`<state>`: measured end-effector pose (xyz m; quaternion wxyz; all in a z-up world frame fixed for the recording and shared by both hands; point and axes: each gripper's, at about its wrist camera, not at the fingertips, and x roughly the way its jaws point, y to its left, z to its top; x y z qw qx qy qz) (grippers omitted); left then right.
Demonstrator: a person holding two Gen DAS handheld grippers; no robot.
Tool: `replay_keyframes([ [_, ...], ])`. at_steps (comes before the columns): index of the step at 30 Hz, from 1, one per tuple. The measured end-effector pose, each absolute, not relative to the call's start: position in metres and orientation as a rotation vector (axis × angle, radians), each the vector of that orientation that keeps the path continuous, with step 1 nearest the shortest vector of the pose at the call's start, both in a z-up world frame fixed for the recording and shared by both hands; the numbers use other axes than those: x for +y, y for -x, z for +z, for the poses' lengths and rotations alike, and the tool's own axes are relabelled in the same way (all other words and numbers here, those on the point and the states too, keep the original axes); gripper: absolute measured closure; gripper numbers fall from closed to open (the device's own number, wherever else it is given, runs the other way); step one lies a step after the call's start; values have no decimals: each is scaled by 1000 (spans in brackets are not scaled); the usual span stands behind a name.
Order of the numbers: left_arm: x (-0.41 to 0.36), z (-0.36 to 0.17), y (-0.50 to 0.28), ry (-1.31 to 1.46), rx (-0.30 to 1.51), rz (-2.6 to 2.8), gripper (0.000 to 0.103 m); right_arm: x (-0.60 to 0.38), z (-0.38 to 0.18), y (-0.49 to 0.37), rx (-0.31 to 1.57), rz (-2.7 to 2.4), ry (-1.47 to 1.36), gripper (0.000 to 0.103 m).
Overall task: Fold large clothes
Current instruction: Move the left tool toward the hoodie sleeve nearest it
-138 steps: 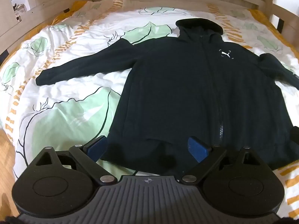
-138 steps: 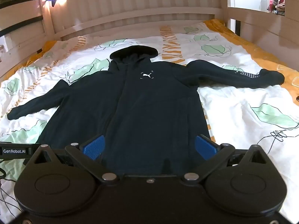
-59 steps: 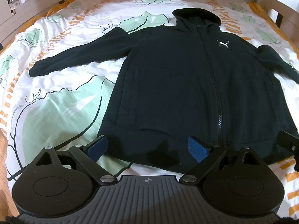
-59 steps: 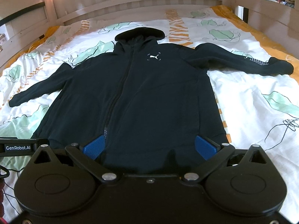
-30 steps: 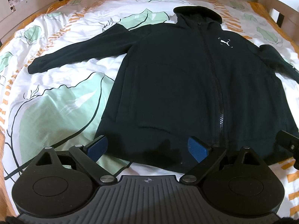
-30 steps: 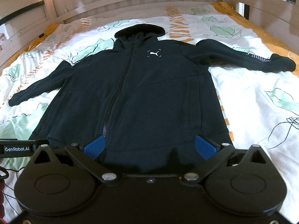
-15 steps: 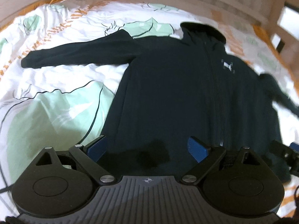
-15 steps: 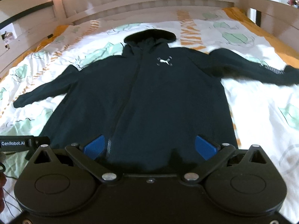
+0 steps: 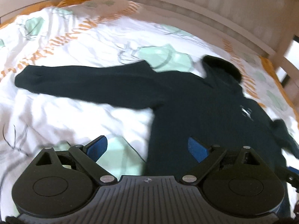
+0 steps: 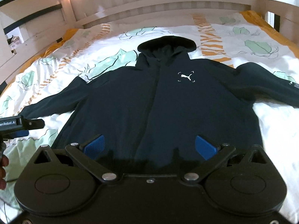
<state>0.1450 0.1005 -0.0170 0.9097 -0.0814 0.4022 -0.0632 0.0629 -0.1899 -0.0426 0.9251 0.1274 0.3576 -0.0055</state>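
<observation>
Dark hoodie (image 10: 160,104) spread flat on the bed (image 10: 271,134), both grippers wide and empty.

The hoodie lies front up, zipped, hood (image 10: 166,43) toward the headboard (image 10: 168,3), both sleeves out to the sides, a white logo (image 10: 186,76) on its chest. The right gripper (image 10: 149,145) hangs over the hem near the middle, blue pads (image 10: 94,145) well apart, nothing between them. The left gripper (image 9: 147,147) sits over the hoodie's left edge, one pad (image 9: 97,146) above the leaf-print sheet (image 9: 56,115), the other above dark cloth; its view is blurred, so whether it touches the fabric is unclear. The left sleeve (image 9: 84,84) stretches across the sheet. A fingertip (image 10: 2,168) shows at the right view's left edge.
</observation>
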Motion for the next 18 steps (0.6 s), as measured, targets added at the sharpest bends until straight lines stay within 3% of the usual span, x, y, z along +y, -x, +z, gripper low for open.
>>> replay_keyframes([
  [18, 231, -64, -259, 300, 861, 125, 9, -125, -63, -197, 715, 65, -123, 1],
])
